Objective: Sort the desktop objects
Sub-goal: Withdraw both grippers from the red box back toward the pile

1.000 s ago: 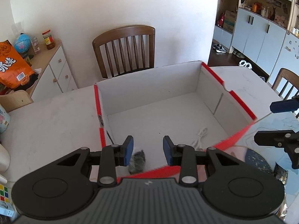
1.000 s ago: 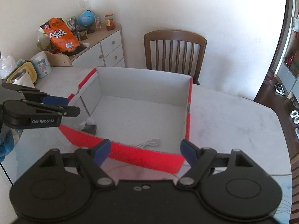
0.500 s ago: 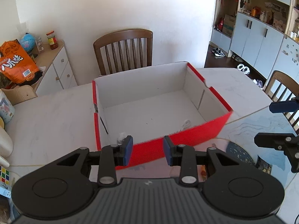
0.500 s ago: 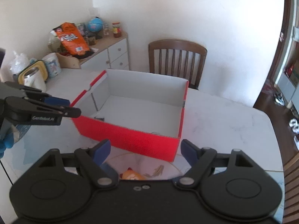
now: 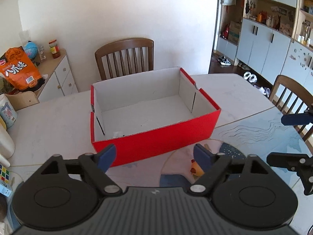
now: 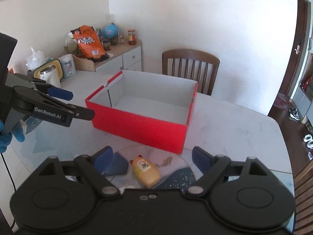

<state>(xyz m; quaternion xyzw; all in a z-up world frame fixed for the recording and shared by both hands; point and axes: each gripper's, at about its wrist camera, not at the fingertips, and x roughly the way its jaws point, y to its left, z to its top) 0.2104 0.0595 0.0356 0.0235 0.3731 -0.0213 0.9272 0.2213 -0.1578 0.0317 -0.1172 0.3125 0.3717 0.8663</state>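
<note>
- one tabletop, pale marbled stone with a rounded edge; a glassy printed mat covers its near side.
- two wooden slat-back chairs: one at the far edge, one at the right edge.
- one red cardboard box, rectangular and open-topped with matte white inner walls, near the middle of the tabletop; it looks farther from both cameras than a second ago, and a small pale item shows just over its near wall.
- two grippers, black plastic with blue pads: left gripper, jaws opening from a narrow gap a second ago, nothing between them; right gripper, jaws opening wide, holding nothing.
- one small tan cat-shaped toy, smooth and rounded, lying on the mat toward the near edge, newly in view below the right gripper.
</note>
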